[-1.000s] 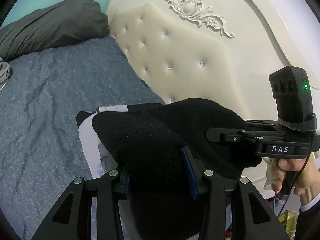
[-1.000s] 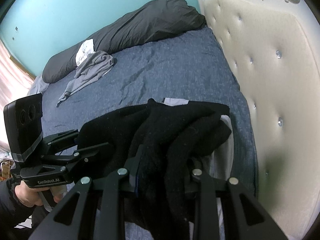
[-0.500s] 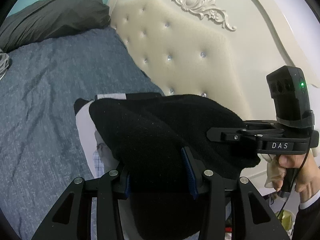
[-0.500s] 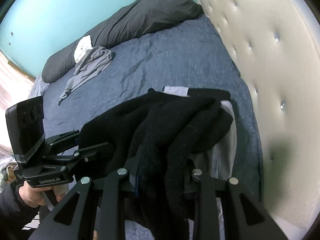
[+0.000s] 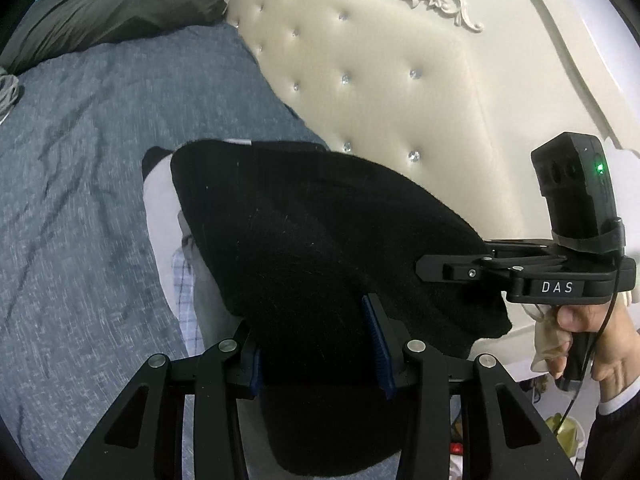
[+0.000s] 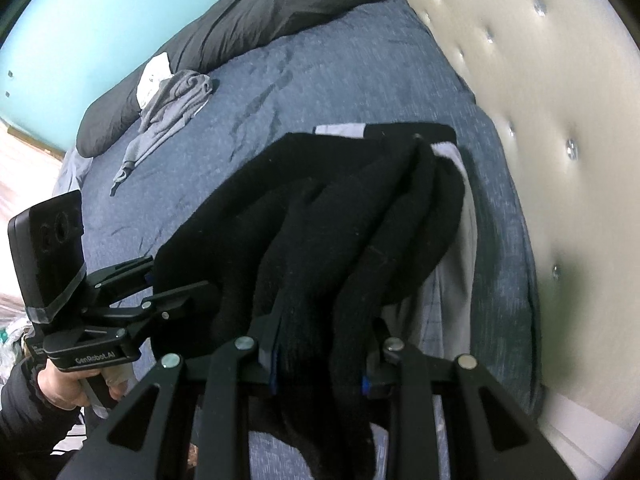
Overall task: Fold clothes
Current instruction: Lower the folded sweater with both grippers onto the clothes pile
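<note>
Black knit is soft, thick and floppy, bunches instead of holding shape, hangs over the bed above a pale pile; left gripper and right gripper jaws both clamped on bunched edge, hold near corners.

The black fleece garment hangs bunched in thick folds, stretched between two held ends above a stack of folded clothes on the bed; the stack shows white, pale checked and grey layers; a grey garment lies crumpled farther off.
</note>
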### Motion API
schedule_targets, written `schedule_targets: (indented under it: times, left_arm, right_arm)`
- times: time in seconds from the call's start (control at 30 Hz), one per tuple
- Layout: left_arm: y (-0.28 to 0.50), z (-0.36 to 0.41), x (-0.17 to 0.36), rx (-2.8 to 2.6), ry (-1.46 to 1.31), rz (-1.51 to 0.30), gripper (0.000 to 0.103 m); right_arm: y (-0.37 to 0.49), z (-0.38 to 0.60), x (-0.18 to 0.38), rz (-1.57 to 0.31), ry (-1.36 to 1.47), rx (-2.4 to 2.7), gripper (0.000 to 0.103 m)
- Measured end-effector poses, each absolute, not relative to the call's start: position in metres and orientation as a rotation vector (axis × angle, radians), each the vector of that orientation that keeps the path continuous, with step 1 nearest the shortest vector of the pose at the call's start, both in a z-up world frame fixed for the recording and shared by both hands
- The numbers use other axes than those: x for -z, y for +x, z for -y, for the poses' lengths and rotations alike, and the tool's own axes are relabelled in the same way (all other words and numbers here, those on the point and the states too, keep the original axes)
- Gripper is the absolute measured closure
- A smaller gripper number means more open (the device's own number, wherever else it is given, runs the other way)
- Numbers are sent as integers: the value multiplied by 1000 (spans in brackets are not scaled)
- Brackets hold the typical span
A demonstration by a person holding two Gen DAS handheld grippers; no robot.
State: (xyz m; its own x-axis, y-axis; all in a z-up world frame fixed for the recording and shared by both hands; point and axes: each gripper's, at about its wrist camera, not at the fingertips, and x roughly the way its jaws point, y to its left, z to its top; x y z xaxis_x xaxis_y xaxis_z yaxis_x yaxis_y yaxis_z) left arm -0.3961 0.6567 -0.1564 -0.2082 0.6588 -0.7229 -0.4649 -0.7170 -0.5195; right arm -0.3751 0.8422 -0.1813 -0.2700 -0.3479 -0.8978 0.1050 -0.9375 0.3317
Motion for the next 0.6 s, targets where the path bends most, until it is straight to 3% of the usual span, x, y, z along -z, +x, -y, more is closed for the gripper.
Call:
schedule_targets:
  times: [0.6]
  left_arm:
    - [-380, -653, 168, -1920, -1411, 358, 59]
  right_arm:
    - [-358, -861, 196, 419, 1751, 2246, 76]
